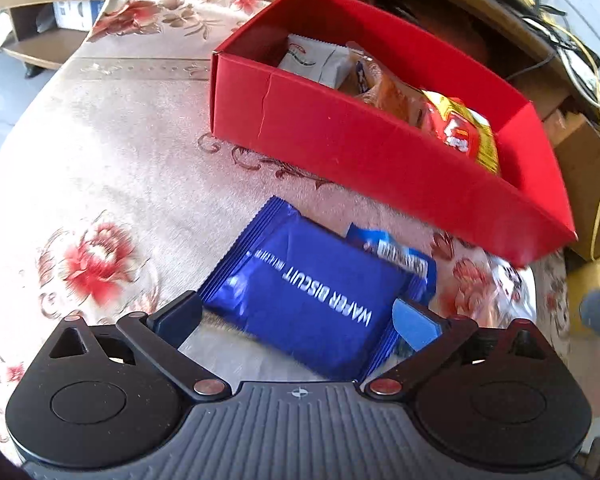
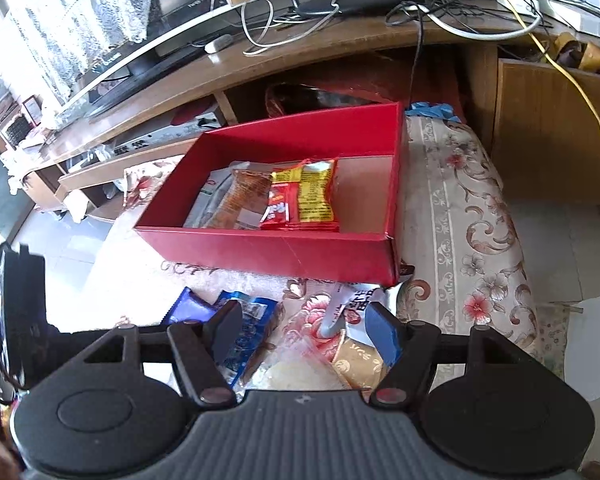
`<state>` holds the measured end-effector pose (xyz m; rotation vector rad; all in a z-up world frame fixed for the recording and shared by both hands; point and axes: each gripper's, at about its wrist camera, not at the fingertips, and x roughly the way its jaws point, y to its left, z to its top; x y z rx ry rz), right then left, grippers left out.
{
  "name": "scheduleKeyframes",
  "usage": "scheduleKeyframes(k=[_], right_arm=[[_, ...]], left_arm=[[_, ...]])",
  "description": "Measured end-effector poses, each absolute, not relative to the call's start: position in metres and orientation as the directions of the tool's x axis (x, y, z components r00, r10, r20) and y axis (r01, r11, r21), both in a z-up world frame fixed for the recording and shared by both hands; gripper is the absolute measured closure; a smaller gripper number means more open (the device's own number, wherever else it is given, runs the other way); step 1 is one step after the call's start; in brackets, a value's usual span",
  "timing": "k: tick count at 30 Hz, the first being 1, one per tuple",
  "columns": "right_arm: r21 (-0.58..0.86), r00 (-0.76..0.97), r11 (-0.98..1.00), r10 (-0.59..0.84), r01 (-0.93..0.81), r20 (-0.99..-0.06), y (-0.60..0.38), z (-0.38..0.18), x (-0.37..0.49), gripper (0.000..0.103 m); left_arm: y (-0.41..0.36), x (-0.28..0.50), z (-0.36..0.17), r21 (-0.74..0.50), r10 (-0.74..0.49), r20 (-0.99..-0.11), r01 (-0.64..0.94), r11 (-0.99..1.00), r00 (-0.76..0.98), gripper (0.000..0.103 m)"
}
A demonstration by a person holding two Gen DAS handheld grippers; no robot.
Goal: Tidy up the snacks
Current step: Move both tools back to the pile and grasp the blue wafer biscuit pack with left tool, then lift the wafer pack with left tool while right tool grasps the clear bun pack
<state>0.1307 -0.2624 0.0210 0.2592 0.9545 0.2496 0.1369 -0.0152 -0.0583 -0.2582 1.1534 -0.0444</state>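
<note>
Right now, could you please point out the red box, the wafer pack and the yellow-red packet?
Red box (image 1: 340,148), left wrist view, near outer wall.
Wafer pack (image 1: 316,280), left wrist view, printed face.
Yellow-red packet (image 2: 308,196), right wrist view, its middle.

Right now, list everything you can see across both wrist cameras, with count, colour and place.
red box: one, red, open, on the floral tablecloth
snack packets in the box: three; white, orange-brown, red-yellow
wafer biscuit packet: one, dark blue, on the cloth before the box
smaller blue packet: one, partly under the wafer packet
clear-wrapped snacks: count unclear, white, gold, beside the blue packets
left gripper: black, open around the wafer packet
right gripper: black, over the clear-wrapped snacks, grip unclear
</note>
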Motion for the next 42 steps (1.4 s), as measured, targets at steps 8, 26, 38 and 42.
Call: scheduleKeyframes(k=[8, 26, 38, 42], right_arm=[[0.338, 0.561, 0.932, 0.352, -0.134, -0.749, -0.257, 0.03, 0.123, 0.034], [0.347, 0.549, 0.928, 0.362, -0.135, -0.753, -0.261, 0.027, 0.124, 0.033], [0.32, 0.518, 0.938, 0.342, -0.134, -0.784, -0.253, 0.015, 0.131, 0.033], [0.313, 0.52, 0.939, 0.339, -0.141, -0.784, -0.249, 0.016, 0.131, 0.033]], left_arm=[[-0.003, 0.122, -0.053, -0.223, -0.158, -0.906, -0.124, 0.967, 0.393, 0.001], [-0.038, 0.164, -0.058, -0.136, -0.162, -0.921, 0.096, 0.986, 0.355, 0.0], [-0.033, 0.157, -0.059, -0.143, -0.218, -0.914, 0.232, 0.962, 0.341, 0.014], [-0.03, 0.146, -0.052, -0.155, -0.236, -0.91, 0.248, 0.956, 0.342, 0.024]])
